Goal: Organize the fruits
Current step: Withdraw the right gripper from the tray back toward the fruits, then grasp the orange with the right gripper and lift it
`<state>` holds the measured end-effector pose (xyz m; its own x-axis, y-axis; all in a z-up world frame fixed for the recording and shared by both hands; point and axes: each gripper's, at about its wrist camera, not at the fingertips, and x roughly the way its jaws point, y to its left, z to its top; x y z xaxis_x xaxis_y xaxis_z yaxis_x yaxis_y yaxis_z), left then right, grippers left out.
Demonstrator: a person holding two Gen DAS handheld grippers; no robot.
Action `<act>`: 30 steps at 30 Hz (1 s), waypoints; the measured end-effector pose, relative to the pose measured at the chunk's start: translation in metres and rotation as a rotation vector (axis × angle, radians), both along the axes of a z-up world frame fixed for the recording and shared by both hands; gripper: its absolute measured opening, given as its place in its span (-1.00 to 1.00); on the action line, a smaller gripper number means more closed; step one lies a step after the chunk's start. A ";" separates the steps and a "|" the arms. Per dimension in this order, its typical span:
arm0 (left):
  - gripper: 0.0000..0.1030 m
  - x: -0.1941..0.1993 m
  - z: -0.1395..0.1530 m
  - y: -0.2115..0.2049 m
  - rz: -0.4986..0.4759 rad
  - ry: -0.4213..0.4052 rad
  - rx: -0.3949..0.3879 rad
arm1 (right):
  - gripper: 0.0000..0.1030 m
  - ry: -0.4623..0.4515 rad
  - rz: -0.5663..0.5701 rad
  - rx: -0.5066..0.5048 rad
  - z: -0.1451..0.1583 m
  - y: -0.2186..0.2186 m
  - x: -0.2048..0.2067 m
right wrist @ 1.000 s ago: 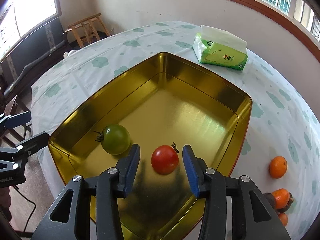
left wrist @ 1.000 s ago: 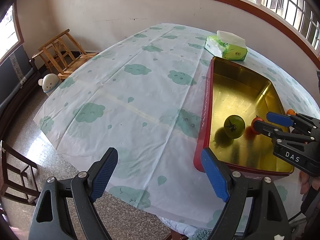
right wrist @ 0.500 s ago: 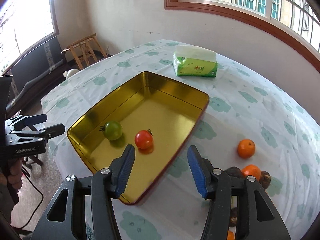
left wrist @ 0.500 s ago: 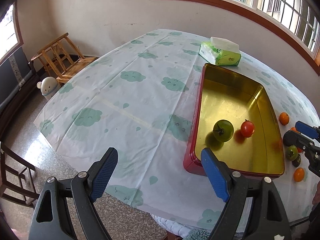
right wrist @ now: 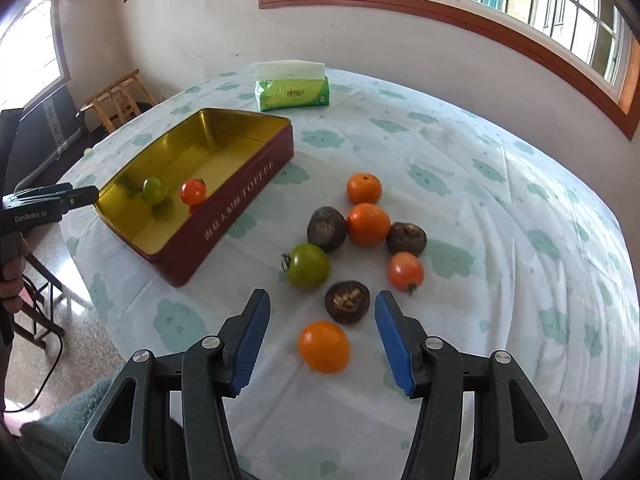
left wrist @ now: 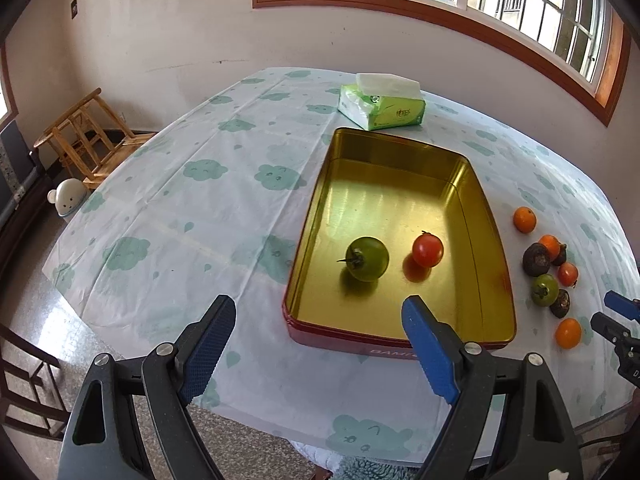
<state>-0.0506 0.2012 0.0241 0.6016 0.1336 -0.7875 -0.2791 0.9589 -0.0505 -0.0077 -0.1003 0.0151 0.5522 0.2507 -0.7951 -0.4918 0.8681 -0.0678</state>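
the loose fruit lies in a cluster on the tabletop to the right of the tin (right wrist: 224, 216), toward the near edge. nearest the right claw (right wrist: 320, 338) is an orange (right wrist: 324, 346), lying on the cloth in line with the gap between the two blue pads, not touched by either. just past it sit a dark fruit (right wrist: 347, 302) with its split top up, a green tomato (right wrist: 308, 266) and a red tomato (right wrist: 405, 271); further back are two more dark fruits flanking a second orange, with a third orange behind them. the right claw stands partly open and holds nothing.

inside the tin a green tomato (left wrist: 367, 258) and a red tomato (left wrist: 427, 249) rest side by side on the gold floor, toward its near end, apart from each other. the left claw (left wrist: 318, 346) hovers over the near left corner of the tin, spread wide and empty, its right pad over the tin's near wall and its left pad over bare cloth.

the right wrist view shows the tin's dark red side with pale lettering and the left claw reaching in from the left, gripped by a hand (right wrist: 12, 276). the left wrist view looks straight down into the tin and catches only the tips of the right claw at the right edge. a tissue pack (left wrist: 382, 108) lies beyond the tin's far end; wooden chairs (left wrist: 84, 136) stand on the floor by the wall.
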 end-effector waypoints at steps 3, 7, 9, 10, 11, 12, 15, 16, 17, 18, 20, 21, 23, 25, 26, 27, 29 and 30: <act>0.61 0.003 0.000 -0.013 -0.030 0.003 0.010 | 0.08 0.032 -0.023 0.003 -0.013 -0.011 -0.001; 0.61 0.008 -0.001 -0.033 -0.083 0.007 0.014 | 0.08 0.066 -0.029 0.007 -0.029 -0.014 -0.001; 0.61 0.012 -0.001 -0.044 -0.108 0.009 0.017 | 0.08 0.074 -0.026 0.005 -0.036 -0.012 0.001; 0.61 0.012 -0.001 -0.048 -0.120 0.010 0.017 | 0.08 0.076 -0.026 0.004 -0.039 -0.012 0.002; 0.61 0.014 -0.001 -0.053 -0.133 0.010 0.017 | 0.08 0.078 -0.027 0.000 -0.041 -0.011 0.003; 0.61 0.015 -0.001 -0.059 -0.146 0.012 0.019 | 0.08 0.081 -0.026 0.000 -0.044 -0.010 0.004; 0.61 0.017 -0.001 -0.074 -0.184 0.013 0.023 | 0.08 0.087 -0.024 -0.003 -0.051 -0.007 0.007; 0.61 0.018 -0.002 -0.079 -0.195 0.015 0.025 | 0.07 0.084 -0.025 -0.007 -0.052 -0.006 0.008; 0.61 0.018 -0.002 -0.083 -0.202 0.017 0.025 | 0.07 0.080 -0.027 -0.012 -0.054 -0.005 0.008; 0.61 0.019 -0.003 -0.088 -0.212 0.019 0.025 | 0.06 0.076 -0.028 -0.016 -0.055 -0.004 0.009; 0.61 0.020 -0.003 -0.095 -0.231 0.022 0.025 | -0.04 0.074 -0.027 -0.018 -0.057 -0.003 0.009; 0.61 0.020 -0.004 -0.100 -0.241 0.024 0.027 | -0.12 0.078 -0.025 -0.018 -0.058 -0.002 0.010; 0.61 0.022 -0.005 -0.107 -0.257 0.027 0.030 | -0.18 0.069 -0.023 -0.019 -0.059 -0.002 0.010; 0.61 0.023 -0.004 -0.114 -0.272 0.027 0.032 | -0.25 0.063 -0.019 -0.016 -0.059 0.000 0.010; 0.61 0.024 -0.004 -0.117 -0.280 0.026 0.034 | -0.26 0.060 -0.017 -0.014 -0.060 0.000 0.009; 0.61 0.025 -0.004 -0.120 -0.287 0.025 0.030 | -0.27 0.055 -0.016 -0.018 -0.060 0.001 0.009; 0.61 0.027 -0.005 -0.125 -0.295 0.026 0.030 | -0.27 0.046 -0.014 -0.020 -0.060 0.002 0.008; 0.61 0.028 -0.005 -0.127 -0.297 0.027 0.028 | -0.28 0.043 -0.014 -0.017 -0.060 0.001 0.008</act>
